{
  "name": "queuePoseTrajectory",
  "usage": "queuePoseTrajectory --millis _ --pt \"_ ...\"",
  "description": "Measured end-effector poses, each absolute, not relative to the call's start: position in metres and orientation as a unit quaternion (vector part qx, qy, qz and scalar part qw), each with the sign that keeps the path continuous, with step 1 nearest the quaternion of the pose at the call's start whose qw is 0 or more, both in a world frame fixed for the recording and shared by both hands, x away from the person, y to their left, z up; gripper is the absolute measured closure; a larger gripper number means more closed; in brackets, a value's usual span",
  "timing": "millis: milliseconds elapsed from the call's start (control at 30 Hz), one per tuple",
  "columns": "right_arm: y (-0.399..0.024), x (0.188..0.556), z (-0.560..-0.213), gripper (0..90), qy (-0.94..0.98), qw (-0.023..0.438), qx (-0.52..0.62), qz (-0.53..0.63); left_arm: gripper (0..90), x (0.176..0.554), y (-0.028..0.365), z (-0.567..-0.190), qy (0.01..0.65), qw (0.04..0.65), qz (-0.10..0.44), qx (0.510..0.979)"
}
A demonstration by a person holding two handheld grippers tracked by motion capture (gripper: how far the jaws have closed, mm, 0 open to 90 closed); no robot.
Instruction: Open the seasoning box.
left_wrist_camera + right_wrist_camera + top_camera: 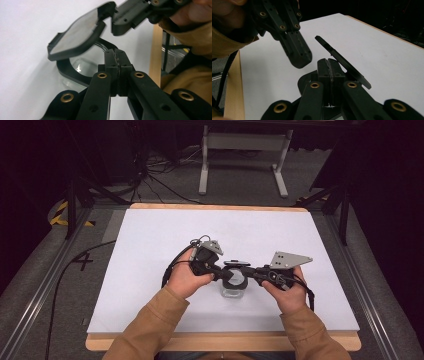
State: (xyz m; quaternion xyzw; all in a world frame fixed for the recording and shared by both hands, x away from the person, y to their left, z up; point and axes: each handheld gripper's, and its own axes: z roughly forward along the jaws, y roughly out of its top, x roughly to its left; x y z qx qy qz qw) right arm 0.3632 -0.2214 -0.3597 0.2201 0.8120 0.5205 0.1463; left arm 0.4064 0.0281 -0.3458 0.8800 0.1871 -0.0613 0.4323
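A clear jar (pixel 233 289) with a black rim (pixel 72 73) and a hinged lid (pixel 75 35) sits on the white table (pixel 150 250), in the middle of the near half, well in from every edge. It lies directly between the two grippers, which point at each other across it.

The left gripper (pixel 116 56) comes in from the jar's left; its jaws are pressed together at the near side of the rim, seemingly pinching the rim, though the contact itself is hidden behind the jaw tips. The right gripper (pixel 329 65) comes in from the right; its jaws are also pressed together, at the lid's lower end near the hinge. Whether they actually pinch anything I cannot tell.

The lid stands tilted open, edge-on in the right gripper view, with its long axis slanting up and away from the jar mouth. Both grippers are about equally near, so the next move likely turns on this lid-to-rim angle.

The table is bare white sheet over a wooden board (pixel 220 340). Beyond it are grey floor, cables and a stand (pixel 245 155).
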Motion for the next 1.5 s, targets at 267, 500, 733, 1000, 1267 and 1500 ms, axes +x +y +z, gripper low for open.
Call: queuePoseTrajectory --millis 267,500,733,1000,1267,1500 --pt "-0.222 0.361 -0.361 90.0 0.812 0.147 0.221 0.519 89.8 0.41 0.029 -0.344 0.196 0.455 -0.046 0.867" --pt "-0.221 0.358 -0.367 90.0 0.819 0.14 0.224 0.509 89.8 0.414 0.029 -0.34 0.197 0.468 -0.041 0.86" --pt "-0.22 0.356 -0.378 90.0 0.829 0.127 0.232 0.493 89.7 0.419 0.03 -0.336 0.204 0.487 -0.035 0.848" --pt "-0.222 0.354 -0.384 90.0 0.832 0.123 0.241 0.485 89.2 0.424 0.032 -0.331 0.206 0.507 -0.029 0.837" --pt "-0.221 0.349 -0.388 90.0 0.831 0.132 0.239 0.484 89.1 0.431 0.033 -0.329 0.217 0.518 -0.017 0.827" --pt "-0.223 0.348 -0.389 90.0 0.829 0.131 0.24 0.488 89.0 0.436 0.034 -0.331 0.23 0.524 -0.005 0.82"
